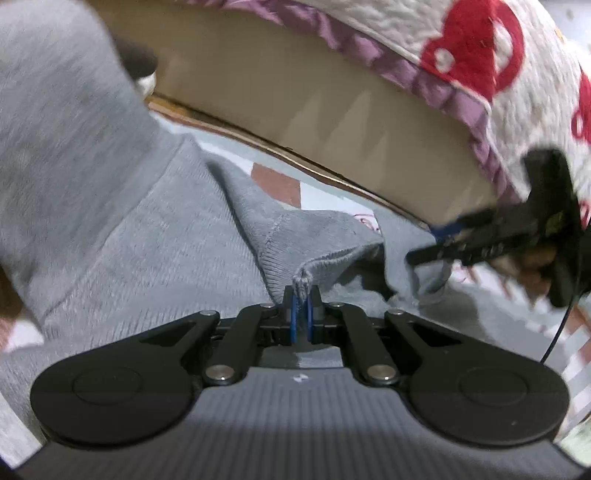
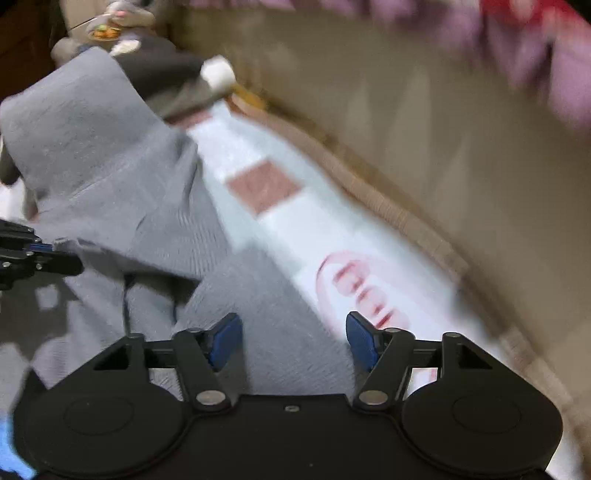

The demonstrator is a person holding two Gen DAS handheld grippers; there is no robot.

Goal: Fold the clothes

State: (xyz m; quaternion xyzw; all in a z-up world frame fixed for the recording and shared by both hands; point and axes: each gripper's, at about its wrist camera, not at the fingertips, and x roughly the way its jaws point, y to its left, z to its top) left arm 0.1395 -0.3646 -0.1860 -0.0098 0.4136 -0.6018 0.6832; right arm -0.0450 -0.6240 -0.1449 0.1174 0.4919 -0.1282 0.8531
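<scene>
A grey knitted sweater (image 1: 110,221) lies bunched over a white patterned mat. My left gripper (image 1: 302,306) is shut on a pinched bit of the sweater's ribbed edge, which sticks up between the blue pads. In the left wrist view my right gripper (image 1: 428,243) hangs over the sweater's far right part, with a hand behind it. The right wrist view shows my right gripper (image 2: 293,343) open, its blue pads (image 2: 225,343) wide apart just above the grey sweater (image 2: 110,166); nothing is pinched between them. At that view's left edge my left gripper (image 2: 55,251) holds the cloth.
The white mat (image 2: 266,188) has reddish squares and a red logo. Along its far side runs a beige bed base (image 1: 295,92) with a wooden strip at its foot. A white quilt (image 1: 480,55) with red shapes and purple trim hangs over it. Soft toys (image 2: 122,22) sit far left.
</scene>
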